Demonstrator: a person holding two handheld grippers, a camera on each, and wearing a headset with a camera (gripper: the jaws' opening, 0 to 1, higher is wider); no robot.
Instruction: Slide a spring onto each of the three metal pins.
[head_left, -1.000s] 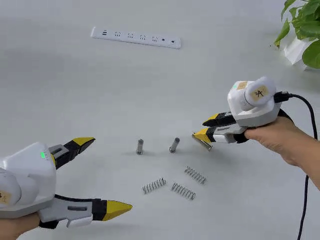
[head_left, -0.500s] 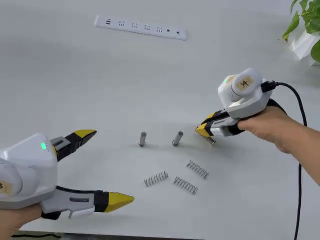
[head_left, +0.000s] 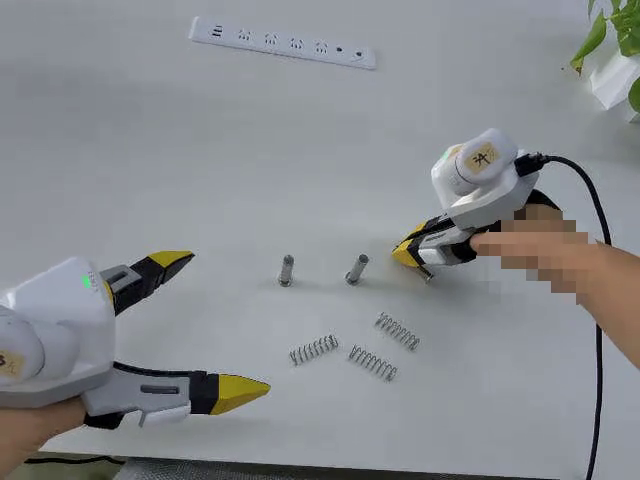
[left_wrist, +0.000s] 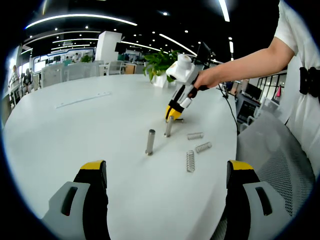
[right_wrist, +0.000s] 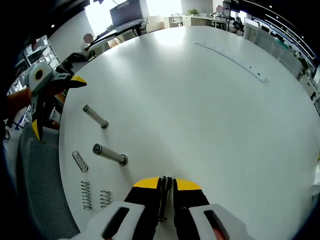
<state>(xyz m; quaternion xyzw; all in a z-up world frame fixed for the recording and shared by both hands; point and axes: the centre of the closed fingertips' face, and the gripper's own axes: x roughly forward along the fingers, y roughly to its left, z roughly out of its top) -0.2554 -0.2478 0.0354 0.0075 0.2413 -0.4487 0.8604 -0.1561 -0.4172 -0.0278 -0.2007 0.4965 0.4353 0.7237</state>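
Observation:
Two metal pins (head_left: 287, 270) (head_left: 357, 269) stand upright mid-table, with three springs (head_left: 314, 349) (head_left: 372, 363) (head_left: 397, 331) lying in front of them. My right gripper (head_left: 408, 255) is just right of the pins, shut on a third pin (head_left: 425, 272) whose end points down at the table. In the right gripper view the jaws (right_wrist: 165, 182) pinch that pin (right_wrist: 163, 200), and the standing pins (right_wrist: 95, 116) (right_wrist: 110, 155) are to the left. My left gripper (head_left: 225, 322) hovers open and empty at the lower left. Its own view shows the pins (left_wrist: 150, 142) (left_wrist: 169, 126) ahead.
A white power strip (head_left: 282, 42) lies at the far side of the table. A potted plant (head_left: 610, 30) stands at the back right. A black cable (head_left: 600, 330) trails from the right gripper along the right side. The table's near edge is just below the left gripper.
My right gripper has tipped more steeply, bringing the held pin's end down near the table beside the standing pins. The left gripper has hardly moved.

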